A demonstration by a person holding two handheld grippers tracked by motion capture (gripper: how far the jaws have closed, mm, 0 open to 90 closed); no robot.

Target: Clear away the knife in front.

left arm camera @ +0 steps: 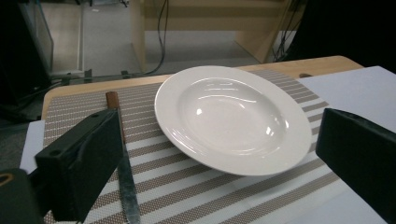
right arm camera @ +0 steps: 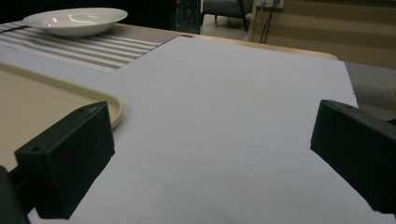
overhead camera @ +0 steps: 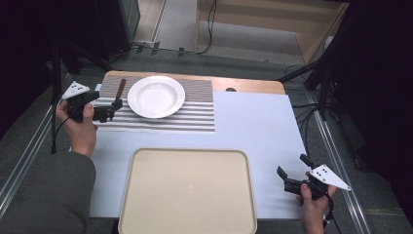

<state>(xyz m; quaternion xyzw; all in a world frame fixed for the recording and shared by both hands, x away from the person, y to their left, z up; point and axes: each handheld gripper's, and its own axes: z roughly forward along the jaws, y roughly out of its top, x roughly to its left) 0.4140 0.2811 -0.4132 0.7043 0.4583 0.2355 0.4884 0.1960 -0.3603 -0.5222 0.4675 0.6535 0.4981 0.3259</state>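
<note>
Reaching toward the far left of the table, we have our left gripper (overhead camera: 113,108) over the striped placemat (overhead camera: 195,117), jaws spread wide with nothing between them. It sits just beside the white plate (overhead camera: 156,96) and right at the knife (overhead camera: 119,90), which lies flat on the mat with its brown handle pointing away from us. From the left gripper view the knife's blade (left arm camera: 127,182) runs just beside the left jaw, and the plate (left arm camera: 232,117) fills the gap ahead, untouched. We cannot tell from this which of the two we are about to take, though the knife is the nearer.

Our right gripper (overhead camera: 292,171) waits at the near right corner on the pale sheet (overhead camera: 253,131), also with its jaws apart and empty, well away from everything. The beige tray (overhead camera: 187,192) in front of us is bare.

We judge the work barely begun: nothing is gripped, nothing has reached the tray, and both plate and knife are still on the mat
</note>
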